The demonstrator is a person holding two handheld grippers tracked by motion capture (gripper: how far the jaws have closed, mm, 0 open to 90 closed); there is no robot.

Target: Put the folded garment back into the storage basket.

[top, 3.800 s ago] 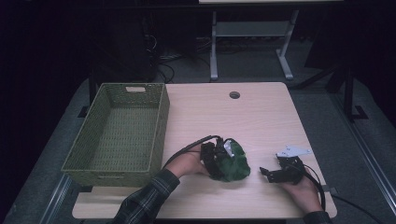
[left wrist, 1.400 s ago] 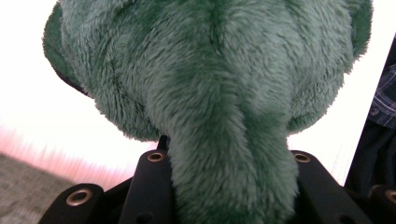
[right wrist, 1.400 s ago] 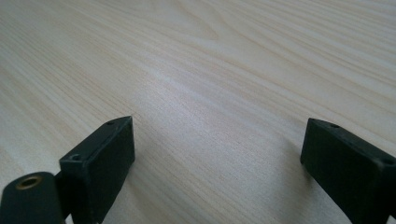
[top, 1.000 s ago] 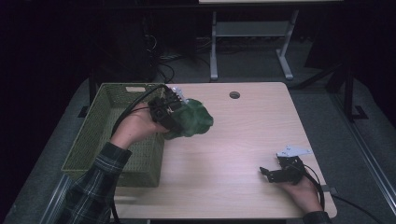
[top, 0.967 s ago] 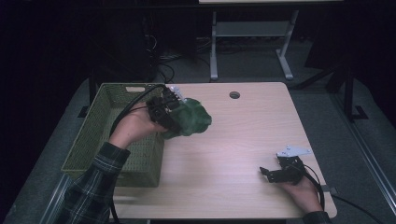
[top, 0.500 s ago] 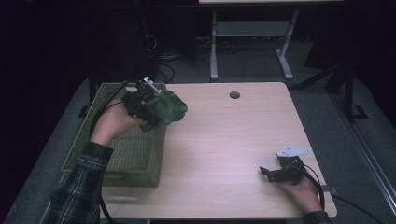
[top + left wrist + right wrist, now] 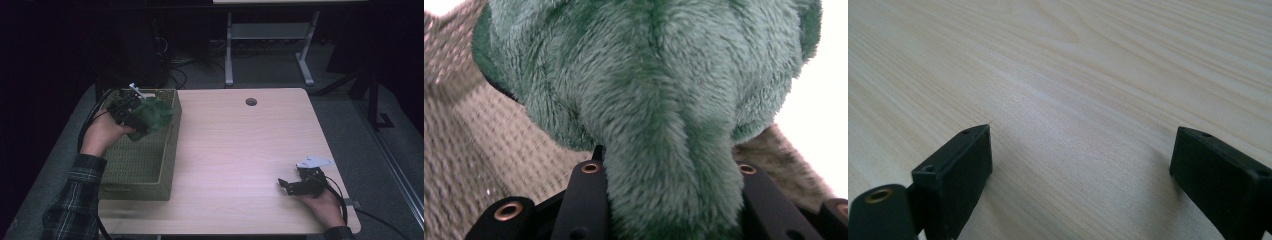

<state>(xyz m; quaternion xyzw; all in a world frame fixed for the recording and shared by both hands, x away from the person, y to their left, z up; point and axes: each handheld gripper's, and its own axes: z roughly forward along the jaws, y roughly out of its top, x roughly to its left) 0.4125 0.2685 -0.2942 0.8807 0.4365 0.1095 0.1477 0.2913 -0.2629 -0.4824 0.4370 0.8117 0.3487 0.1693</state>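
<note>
While your left gripper (image 7: 134, 117) clamps the green plush toy (image 7: 155, 114) over the basket's (image 7: 167, 160) far right corner, long axis pointing right, your right gripper (image 7: 295, 184) rests open, empty, near the table's (image 7: 240, 150) right front corner.

Plush toy (image 7: 152, 114) apparently above basket (image 7: 145, 165), table's left.

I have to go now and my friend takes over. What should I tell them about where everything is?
Left tool: shut on the green plush toy, held over the far end of the woven basket.
Right tool: open, holding nothing, resting on the table near its right front corner.
Done: toy picked up and brought above the basket.
Left: lower it in, open the tool and let go.
</note>
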